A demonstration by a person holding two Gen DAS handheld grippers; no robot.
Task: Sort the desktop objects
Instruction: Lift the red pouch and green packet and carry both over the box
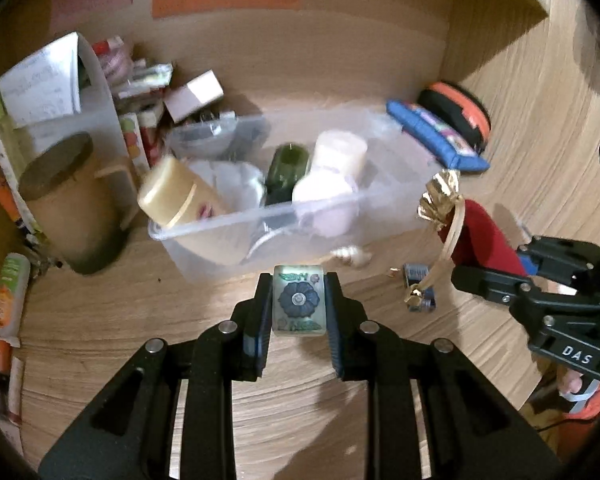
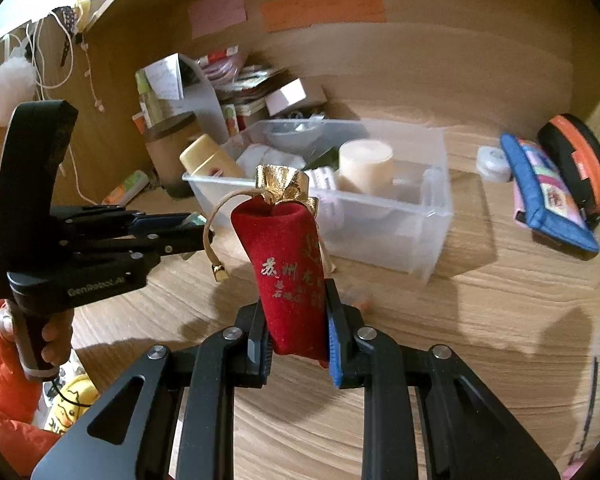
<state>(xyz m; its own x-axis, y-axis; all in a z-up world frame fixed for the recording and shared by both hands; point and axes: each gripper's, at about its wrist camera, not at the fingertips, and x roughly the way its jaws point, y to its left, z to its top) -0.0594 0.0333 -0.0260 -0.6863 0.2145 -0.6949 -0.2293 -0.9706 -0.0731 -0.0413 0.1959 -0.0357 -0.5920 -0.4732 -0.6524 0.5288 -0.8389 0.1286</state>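
We hold a flowered tile [image 1: 299, 301] clamped in our left tool [image 1: 299, 312]; our right tool [image 2: 296, 330] grips a red pouch [image 2: 290, 276] above the tabletop [image 2: 480, 320], near a clear bin [image 2: 432, 216].

"DAS", "GenRobot.AI" on tools [image 1: 576, 354] [image 2: 100, 284]

R gripper [image 2: 298, 332] is clamped on the lower half of a red velvet pouch [image 2: 288, 264] w/ gold lettering, gold foil top [image 2: 282, 184] and a tan drawstring ending in a gold bead [image 2: 220, 272], pouch upright above the wooden desk [image 2: 480, 320]. Behind it sits a clear plastic bin [image 2: 432, 216] holding a beige bottle [image 2: 210, 158], a cream jar [image 2: 366, 168] and other bits; a blue pouch [image 2: 540, 196] and an orange-black case [image 2: 576, 160] lie well apart on the right. L gripper [image 2: 198, 226] comes in from the left edge, its hand [image 2: 54, 344] on the grip, jaws closed on a small pale item mostly hidden.
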